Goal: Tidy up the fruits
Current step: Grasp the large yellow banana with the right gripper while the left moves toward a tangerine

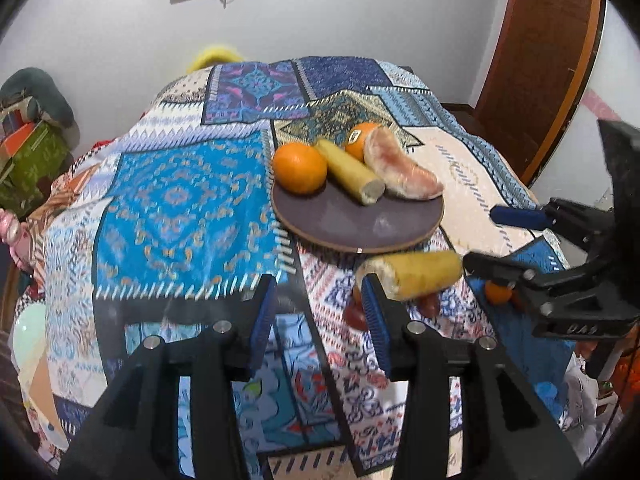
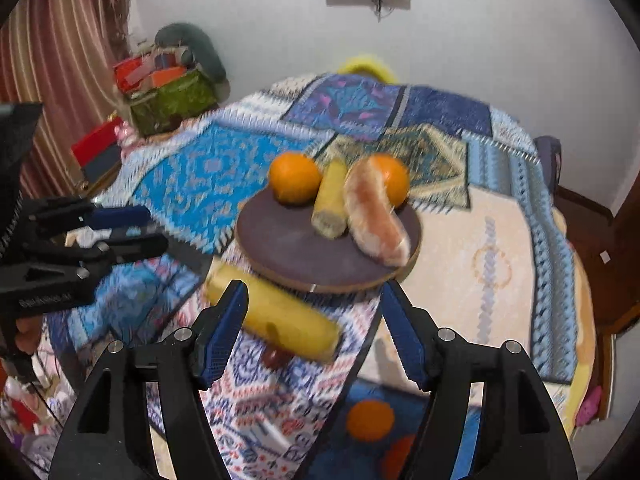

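Observation:
A dark round plate (image 1: 340, 224) (image 2: 280, 248) on the patterned cloth holds two oranges (image 1: 299, 167) (image 2: 294, 178), a half banana (image 1: 352, 176) (image 2: 330, 200) and a peeled pomelo segment (image 1: 400, 168) (image 2: 374, 220). Another banana piece (image 1: 416, 274) (image 2: 280, 318) lies just in front of the plate's near rim. My left gripper (image 1: 318, 292) (image 2: 134, 230) is open and empty, the banana piece just right of its right finger. My right gripper (image 2: 314, 292) (image 1: 486, 240) is open above that banana piece, not pressing on it.
A loose orange (image 2: 370, 420) (image 1: 498, 292) lies on the cloth near me. Small dark red things (image 1: 356, 316) (image 2: 276, 356) sit under the banana piece. Boxes and a green bag (image 2: 172, 100) stand beyond the table's left edge. A wooden door (image 1: 540, 60) is at the right.

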